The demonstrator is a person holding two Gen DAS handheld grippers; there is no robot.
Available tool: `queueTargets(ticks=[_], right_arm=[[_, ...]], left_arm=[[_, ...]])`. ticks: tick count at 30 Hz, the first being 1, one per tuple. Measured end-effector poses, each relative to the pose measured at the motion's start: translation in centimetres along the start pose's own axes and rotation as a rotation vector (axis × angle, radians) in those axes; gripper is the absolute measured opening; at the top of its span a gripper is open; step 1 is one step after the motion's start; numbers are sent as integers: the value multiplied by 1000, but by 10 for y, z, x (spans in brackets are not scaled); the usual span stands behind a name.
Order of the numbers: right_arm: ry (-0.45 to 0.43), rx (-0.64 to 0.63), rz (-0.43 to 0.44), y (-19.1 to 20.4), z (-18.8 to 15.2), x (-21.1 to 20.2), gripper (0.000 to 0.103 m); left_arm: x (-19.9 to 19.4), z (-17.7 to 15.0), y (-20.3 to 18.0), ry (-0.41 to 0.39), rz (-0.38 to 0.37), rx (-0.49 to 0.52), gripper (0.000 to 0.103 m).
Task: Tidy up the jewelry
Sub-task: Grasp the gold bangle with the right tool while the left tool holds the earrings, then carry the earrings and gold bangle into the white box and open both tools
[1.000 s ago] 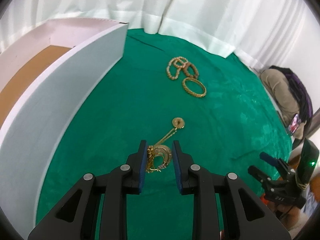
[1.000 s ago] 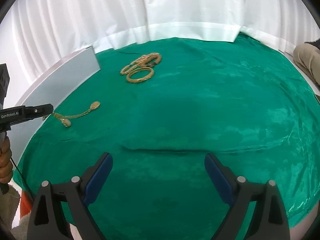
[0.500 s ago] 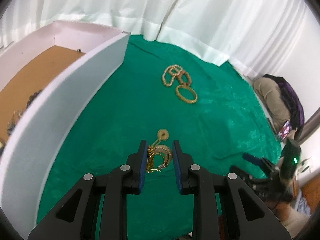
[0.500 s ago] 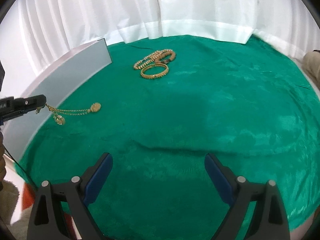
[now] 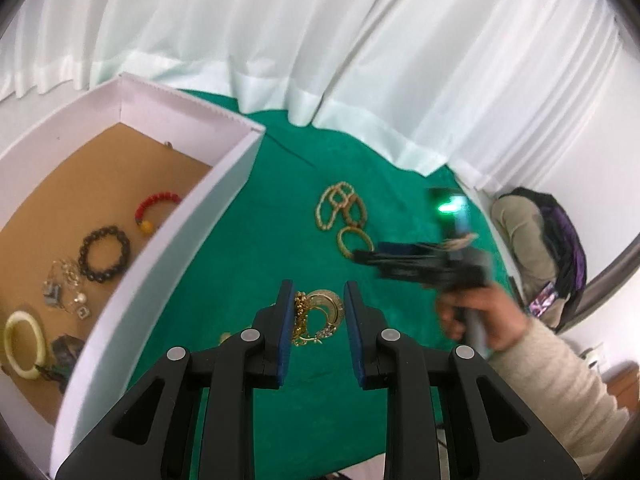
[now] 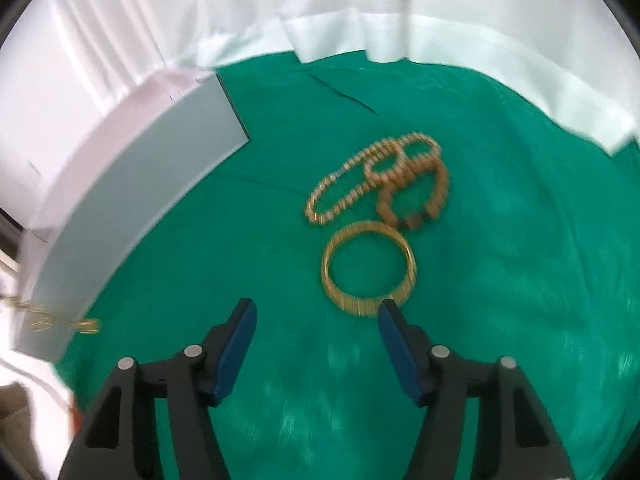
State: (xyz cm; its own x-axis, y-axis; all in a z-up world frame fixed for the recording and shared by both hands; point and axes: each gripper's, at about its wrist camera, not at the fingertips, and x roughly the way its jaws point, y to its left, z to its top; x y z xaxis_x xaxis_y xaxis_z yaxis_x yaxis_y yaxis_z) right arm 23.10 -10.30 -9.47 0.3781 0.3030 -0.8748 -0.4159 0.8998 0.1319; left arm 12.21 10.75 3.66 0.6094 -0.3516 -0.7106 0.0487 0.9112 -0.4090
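Observation:
My left gripper (image 5: 318,286) is shut on a tangled gold chain with pendants (image 5: 324,310) and holds it above the green cloth (image 5: 260,240), beside the white box (image 5: 192,208). In the right wrist view the same chain (image 6: 60,320) dangles at the lower left, in front of the box wall (image 6: 140,208). My right gripper (image 6: 316,306) has its jaws closing with nothing between them. A gold bangle (image 6: 329,270) lies flat just beyond its right fingertip. Past the bangle, beaded bracelets (image 6: 400,176) lie in a pile. The left wrist view shows the right gripper (image 5: 368,251) blurred over the bangle (image 5: 344,240).
Inside the brown-floored box lie a red bead bracelet (image 5: 158,202), a dark bead bracelet (image 5: 85,256), small chains (image 5: 66,284) and a pale bangle (image 5: 10,336). White curtains (image 5: 360,60) ring the table. A person's hand (image 5: 492,320) holds the right gripper. A bag (image 5: 560,232) lies at far right.
The left gripper has risen with the chain, lifting its trailing pendant off the cloth, and the box's inside now shows. The right gripper has swung over to the bangle and its jaws have narrowed.

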Motion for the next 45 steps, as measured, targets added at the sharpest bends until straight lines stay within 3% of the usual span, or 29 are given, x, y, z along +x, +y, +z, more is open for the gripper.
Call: queueTargets(ticks=[3, 6, 7, 8, 14, 18, 23, 28, 31, 36, 45], right_arm=[[76, -55, -71, 8, 12, 33, 61], [93, -82, -134, 11, 11, 41, 16], [95, -83, -126, 12, 11, 39, 7], [90, -70, -107, 12, 10, 34, 6], [5, -23, 13, 21, 20, -26, 6], [-86, -47, 109, 53, 43, -77, 6], [-181, -105, 248, 113, 77, -126, 6], [-205, -200, 327, 183, 106, -135, 6], [-196, -251, 353, 222, 116, -122, 6], [-108, -314, 393, 275, 125, -72, 6], [70, -418, 282, 336, 112, 32, 6]], left_arm=[[-10, 8, 3, -13, -12, -24, 23], [-19, 14, 7, -28, -23, -43, 23], [-21, 16, 8, -32, -24, -45, 23], [-26, 19, 9, -38, -27, -46, 23], [-68, 31, 5, -99, -54, -39, 23], [-109, 43, 8, -167, -46, -27, 23], [-149, 61, 30, -239, 39, -23, 23], [-157, 71, 66, -260, 122, -51, 23], [-150, 72, 99, -256, 182, -91, 23], [-130, 66, 155, -220, 250, -166, 23], [-83, 46, 253, -125, 339, -314, 23]])
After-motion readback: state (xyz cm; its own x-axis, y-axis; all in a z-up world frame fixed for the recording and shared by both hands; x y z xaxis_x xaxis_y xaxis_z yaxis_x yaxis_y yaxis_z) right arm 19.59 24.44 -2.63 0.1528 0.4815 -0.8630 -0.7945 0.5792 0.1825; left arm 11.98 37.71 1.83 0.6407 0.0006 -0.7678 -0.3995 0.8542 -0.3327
